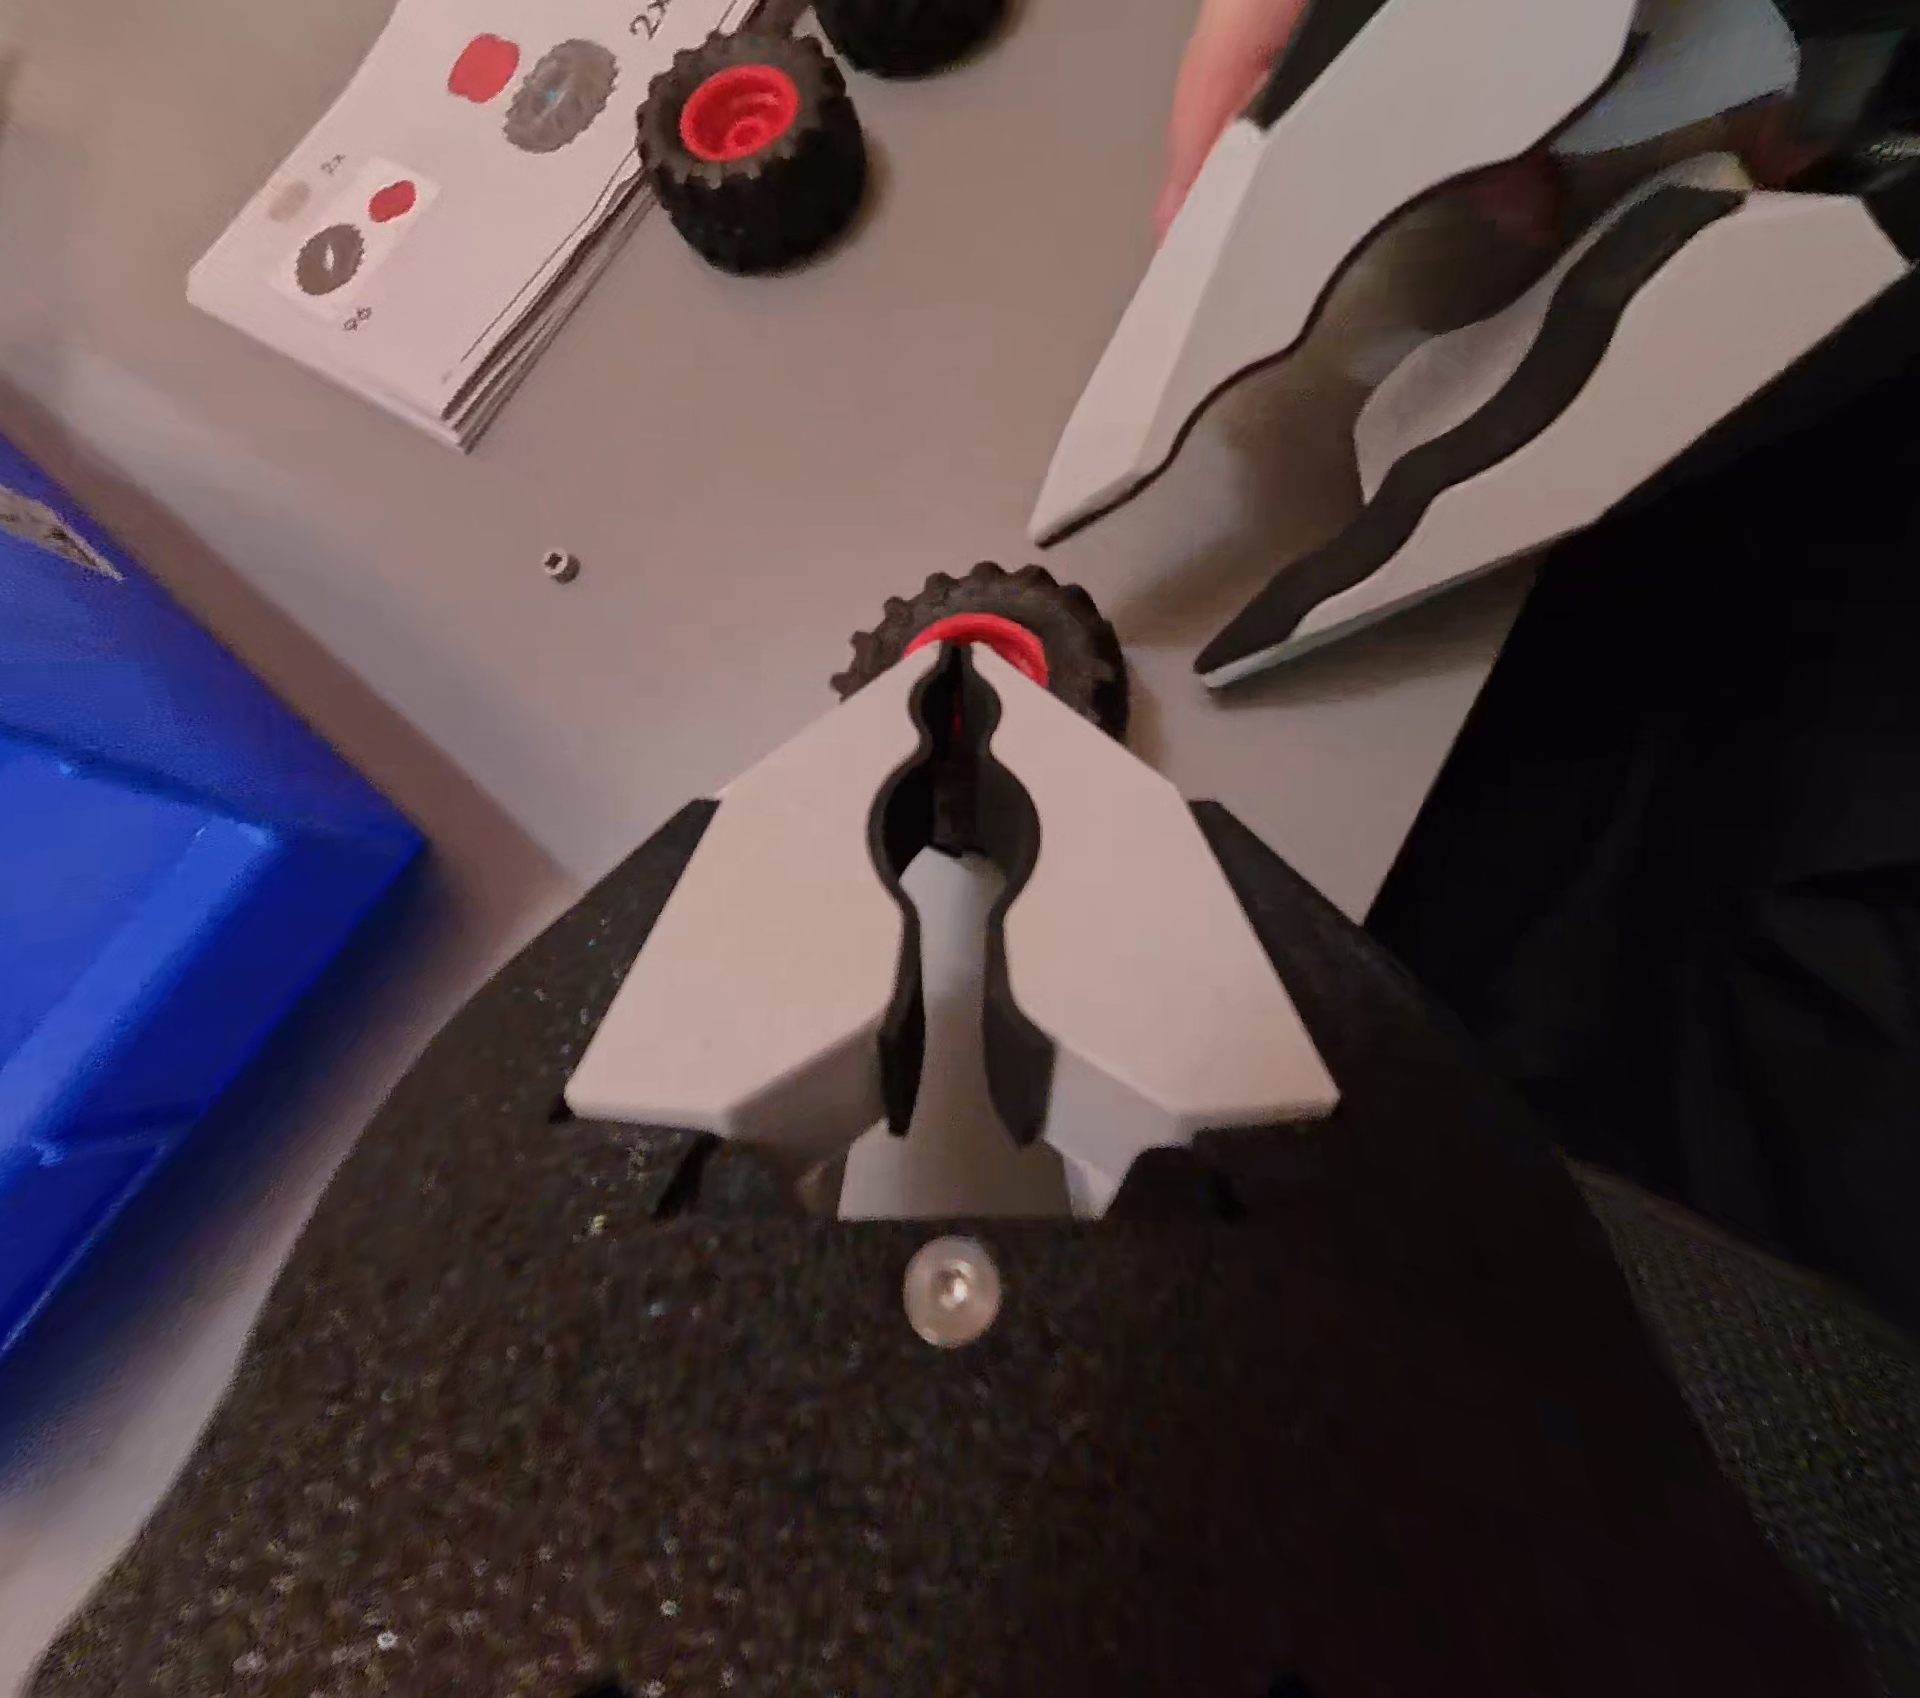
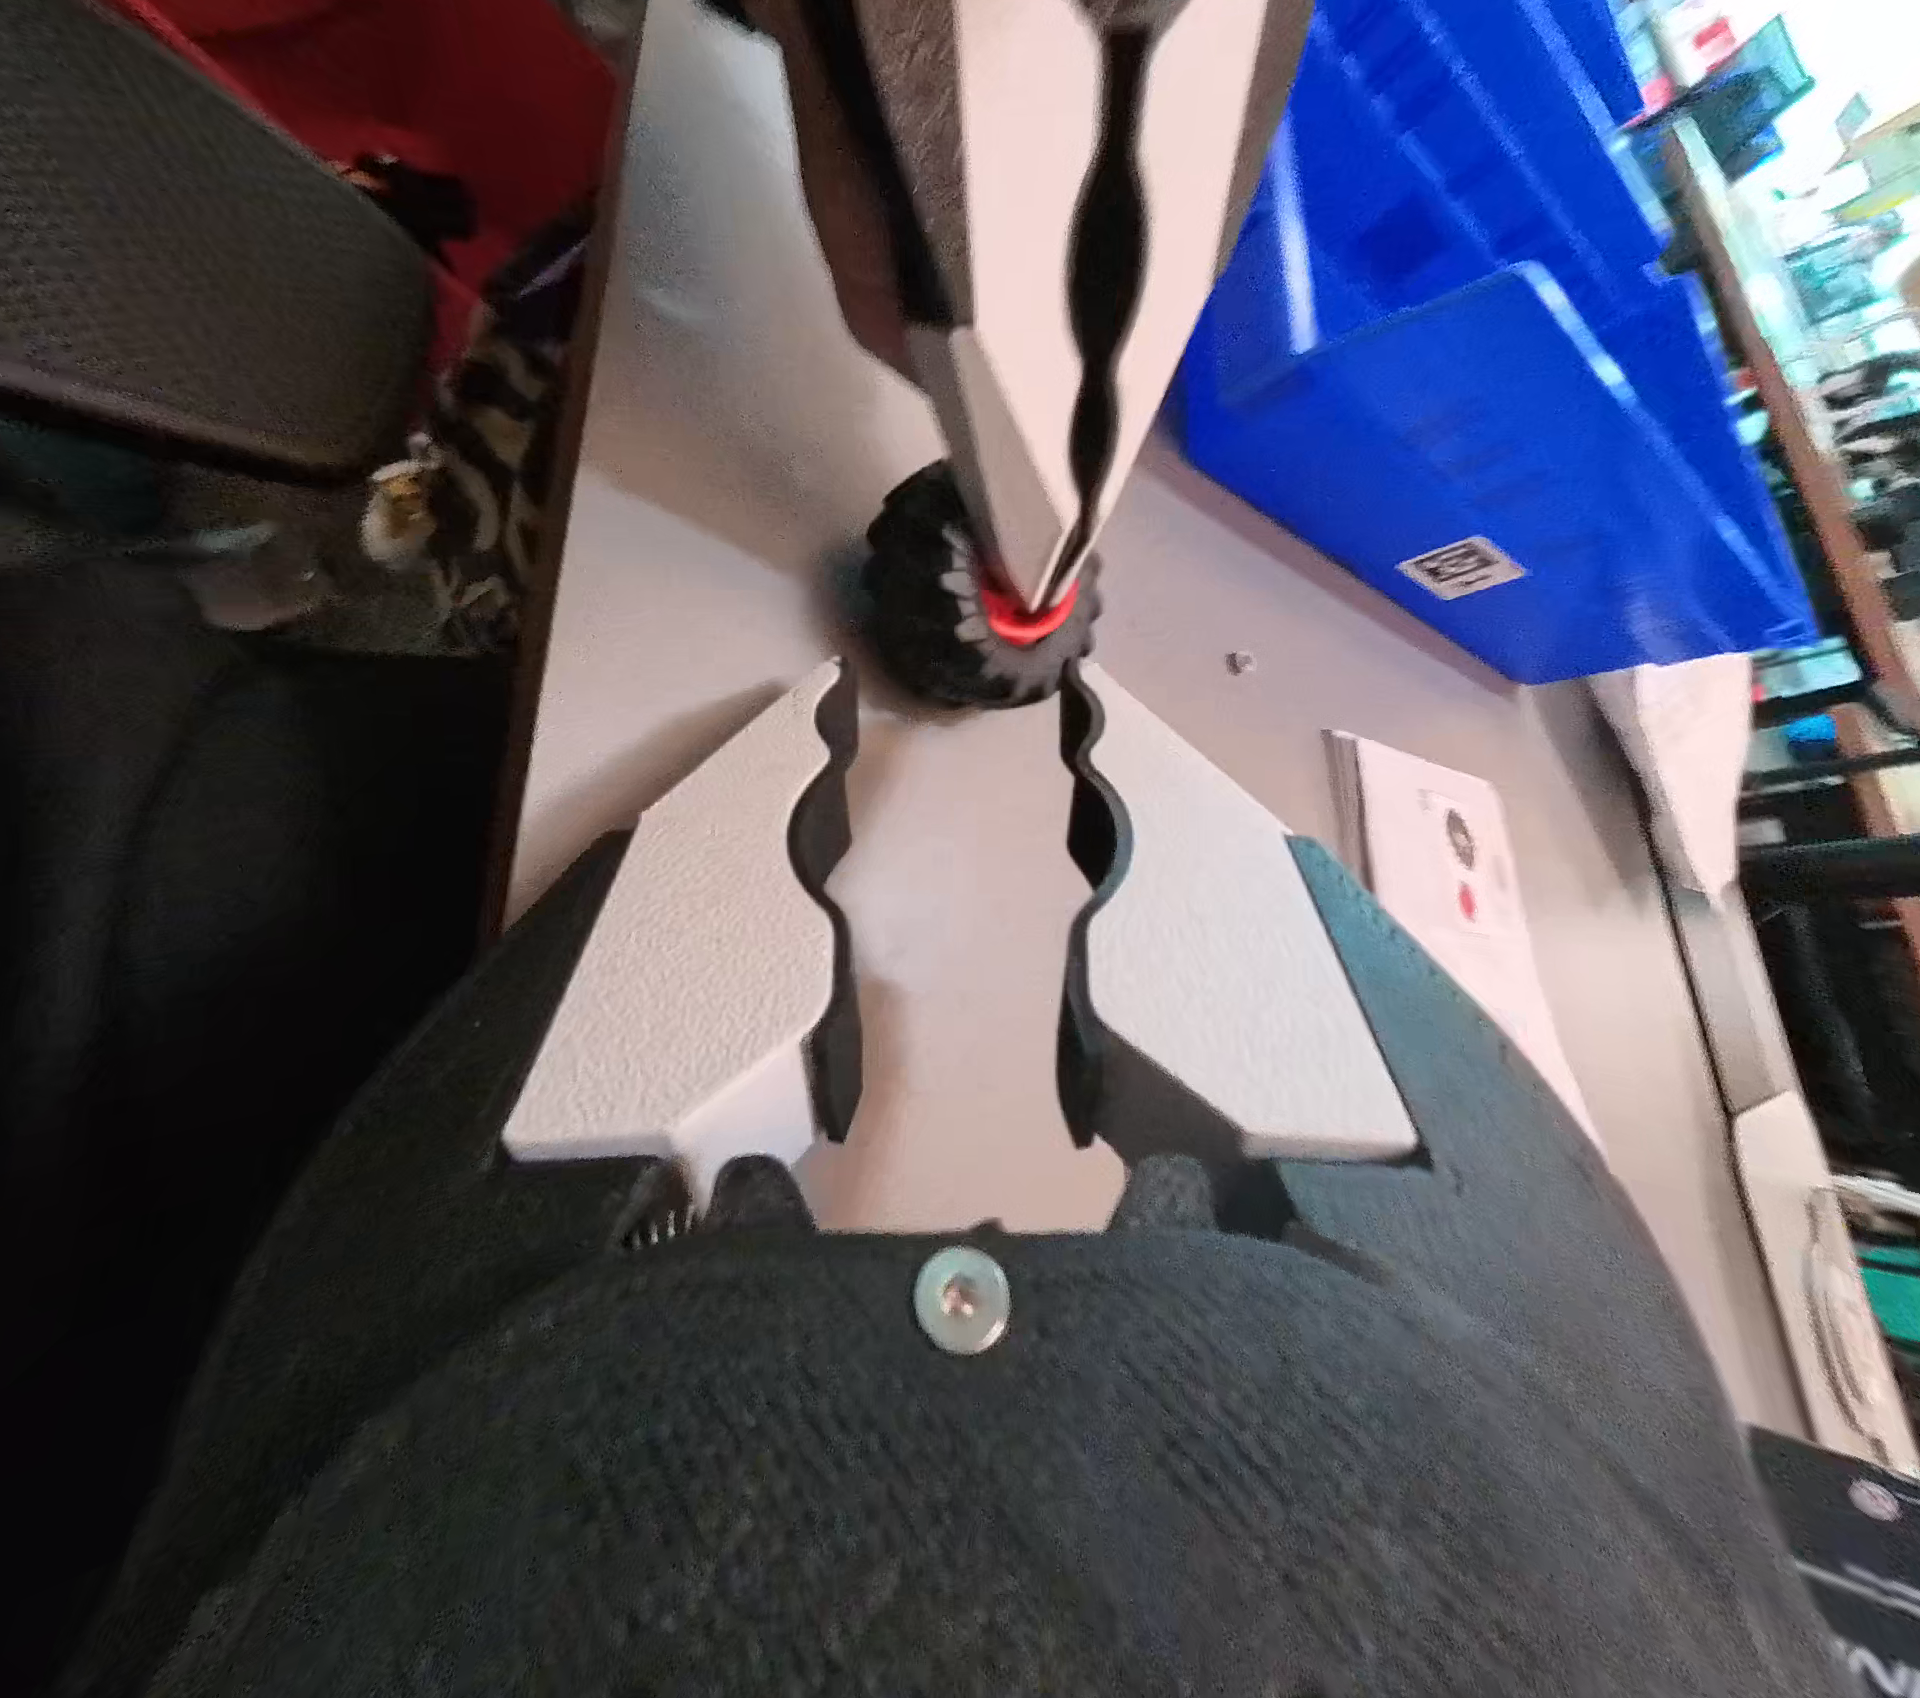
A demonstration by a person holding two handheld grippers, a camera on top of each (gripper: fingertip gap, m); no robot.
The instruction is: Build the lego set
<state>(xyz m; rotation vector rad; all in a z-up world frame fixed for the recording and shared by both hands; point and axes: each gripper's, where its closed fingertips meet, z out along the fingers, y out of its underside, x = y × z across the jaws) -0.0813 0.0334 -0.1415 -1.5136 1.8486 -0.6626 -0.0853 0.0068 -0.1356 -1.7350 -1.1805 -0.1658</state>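
The black tyre [image 1: 1049,609] is lying at the grey table's [image 1: 727,485] near edge, its red rim [image 1: 982,632] being pressed by the left gripper [image 1: 958,661], jaws nearly closed, gripping nothing. The right gripper [image 2: 961,692], jaws wide and empty, is being brought alongside. Pressure is best being kept centred, so the rim is seated squarely.

Left gripper [image 1: 958,661] hides perhaps half the wheel [image 1: 1049,620].
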